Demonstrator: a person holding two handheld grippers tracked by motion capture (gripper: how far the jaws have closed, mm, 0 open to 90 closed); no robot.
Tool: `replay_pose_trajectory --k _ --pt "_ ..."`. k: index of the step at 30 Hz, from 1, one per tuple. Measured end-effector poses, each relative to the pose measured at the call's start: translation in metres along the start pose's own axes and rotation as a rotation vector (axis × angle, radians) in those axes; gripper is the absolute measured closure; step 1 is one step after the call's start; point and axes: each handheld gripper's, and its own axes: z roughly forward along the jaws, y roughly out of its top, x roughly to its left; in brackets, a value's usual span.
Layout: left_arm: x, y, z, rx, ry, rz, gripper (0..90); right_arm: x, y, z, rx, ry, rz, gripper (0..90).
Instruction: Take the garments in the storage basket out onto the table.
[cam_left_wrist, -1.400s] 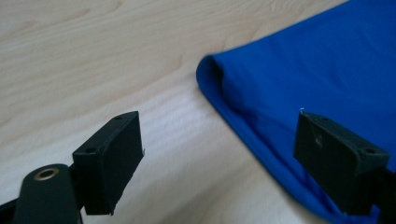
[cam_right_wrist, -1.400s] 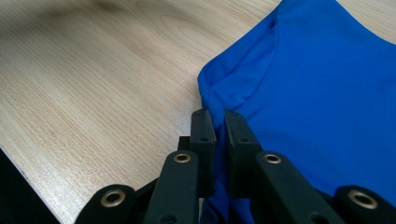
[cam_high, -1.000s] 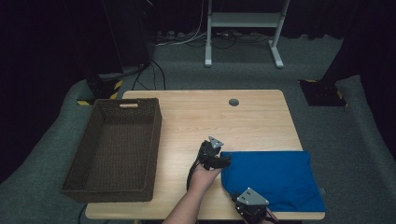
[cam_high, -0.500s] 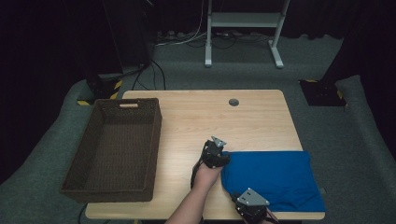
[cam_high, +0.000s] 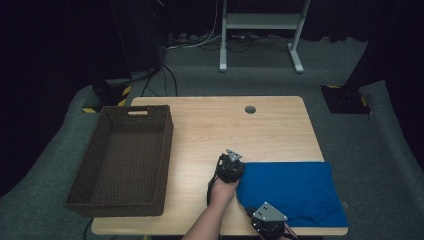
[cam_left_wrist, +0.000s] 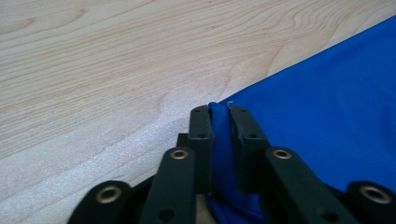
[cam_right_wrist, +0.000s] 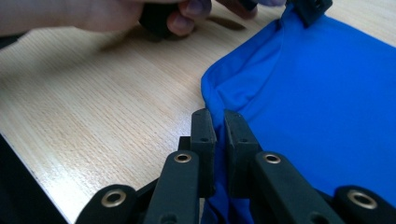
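Observation:
A blue cloth (cam_high: 295, 192) lies spread on the right front part of the wooden table (cam_high: 220, 130). My left gripper (cam_high: 239, 170) is at the cloth's far left corner, and its jaws are shut on a pinch of blue cloth (cam_left_wrist: 220, 122). At the near left edge of the cloth, close to the table's front edge, my right gripper (cam_high: 260, 215) is shut on the cloth's hem (cam_right_wrist: 219, 122). In the right gripper view the hand (cam_right_wrist: 116, 16) holding the left gripper shows at the top, with the cloth (cam_right_wrist: 327, 93) stretching away to the right.
A dark brown woven basket (cam_high: 122, 157) stands empty along the table's left side. A round cable hole (cam_high: 250, 109) sits near the table's far edge. A white metal frame (cam_high: 260, 30) stands on the floor beyond the table.
The left gripper has shifted slightly toward the right along the cloth's corner. The right gripper and the cloth stay about where they were.

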Motion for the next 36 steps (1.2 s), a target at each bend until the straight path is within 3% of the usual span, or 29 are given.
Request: replay_pose_trajectory --k 5,11,17,25,32,36 --pt "-0.001 -0.002 -0.005 -0.027 0.001 0.008 85.2 0.002 0.003 -0.006 -0.038 -0.021 -0.008 84.7" --pt "0.001 0.003 -0.016 -0.084 -0.004 -0.01 85.2 0.005 0.014 -0.017 -0.1 -0.043 -0.011 84.8" --pt "0.012 0.011 -0.032 -0.127 0.011 -0.042 85.5 0.011 0.032 -0.019 -0.124 -0.045 -0.043 84.8" --pt "0.041 0.025 -0.073 -0.211 0.085 -0.085 85.5 0.023 0.076 -0.018 -0.201 -0.008 -0.084 84.8" --pt "0.074 0.034 -0.119 -0.21 0.209 -0.113 85.8 0.044 0.114 -0.01 -0.28 0.048 -0.111 84.8" --pt "0.08 0.038 -0.141 -0.216 0.246 -0.08 85.9 0.055 0.127 -0.009 -0.321 0.067 -0.135 84.8"
